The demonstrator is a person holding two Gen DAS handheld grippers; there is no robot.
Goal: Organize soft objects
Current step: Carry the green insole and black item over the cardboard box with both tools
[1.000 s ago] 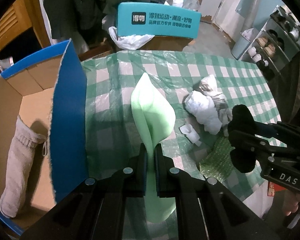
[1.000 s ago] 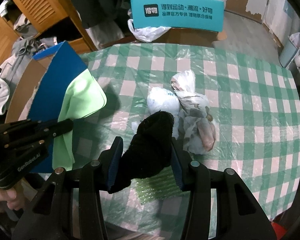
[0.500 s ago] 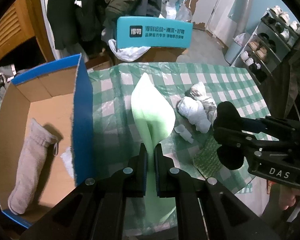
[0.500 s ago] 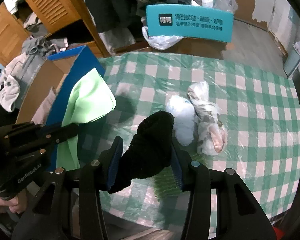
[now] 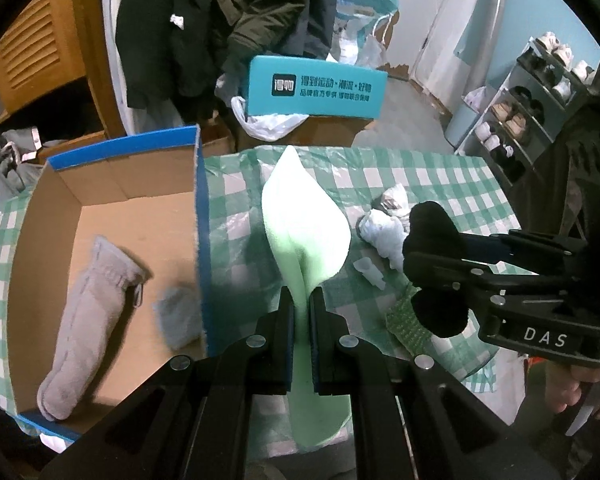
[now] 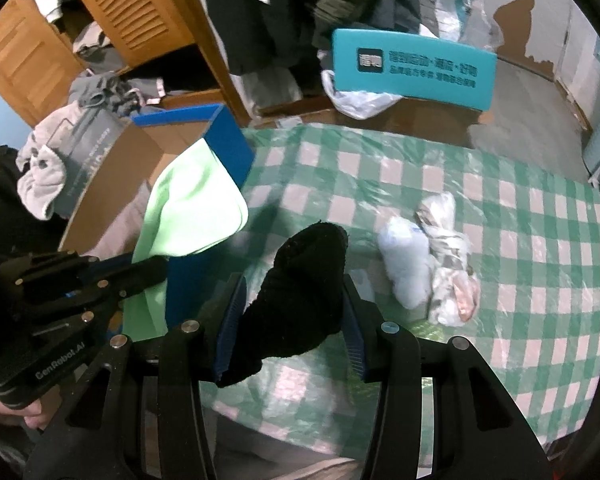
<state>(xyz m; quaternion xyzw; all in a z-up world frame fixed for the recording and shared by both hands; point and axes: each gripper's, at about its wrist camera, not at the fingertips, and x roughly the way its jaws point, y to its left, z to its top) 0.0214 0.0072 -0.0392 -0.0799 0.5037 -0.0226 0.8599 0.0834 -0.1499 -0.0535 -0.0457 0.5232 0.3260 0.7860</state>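
Note:
My left gripper (image 5: 301,308) is shut on a pale green foam sheet (image 5: 306,224), held above the checked table beside the open cardboard box (image 5: 198,208). The sheet also shows in the right wrist view (image 6: 192,212). My right gripper (image 6: 294,300) is shut on a black sock (image 6: 300,292), held above the table's front part; it shows in the left wrist view (image 5: 434,240) too. Inside the box lie a grey sock (image 5: 88,320) and a small grey piece (image 5: 178,316).
On the green checked tablecloth (image 6: 520,240) lie a white bundle (image 6: 406,268), a crumpled plastic bag (image 6: 448,260) and a green bubble-wrap piece (image 5: 406,324). A teal box (image 6: 412,68) stands behind the table. A shoe rack (image 5: 520,112) is at right.
Both grippers have risen and pulled back from the table with their loads. More of the box's inside shows, including the small grey piece.

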